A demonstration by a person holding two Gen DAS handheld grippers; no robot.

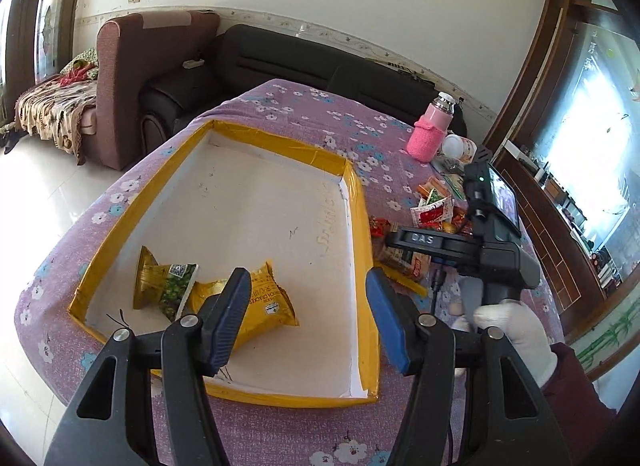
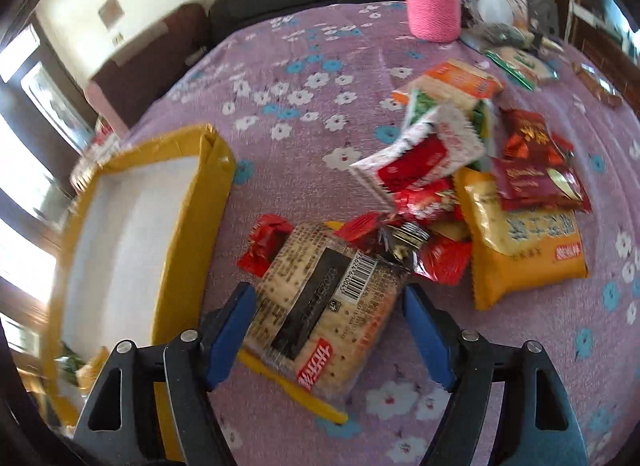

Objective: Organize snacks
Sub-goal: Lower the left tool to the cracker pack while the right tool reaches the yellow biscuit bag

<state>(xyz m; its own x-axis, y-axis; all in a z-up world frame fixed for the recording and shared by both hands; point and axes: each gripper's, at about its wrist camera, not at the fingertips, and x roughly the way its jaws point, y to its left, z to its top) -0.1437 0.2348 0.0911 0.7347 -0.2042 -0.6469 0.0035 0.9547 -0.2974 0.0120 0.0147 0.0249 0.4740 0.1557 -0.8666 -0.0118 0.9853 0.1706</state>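
A shallow white tray with a yellow taped rim lies on the flowered purple cloth. Inside it, near the front left corner, lie a green pea packet and a yellow cracker packet. My left gripper hovers open above them, holding nothing. In the right wrist view my right gripper points down, open, over a clear-wrapped biscuit pack. The pack lies flat on the cloth between the blue pads, and the pads are not pressing on it. Behind it is a loose pile of snack packets.
The tray rim stands just left of the biscuit pack, and a yellow strip lies under the pack. An orange packet lies to the right. A pink bottle and small clutter stand at the table's far edge. Sofas are beyond.
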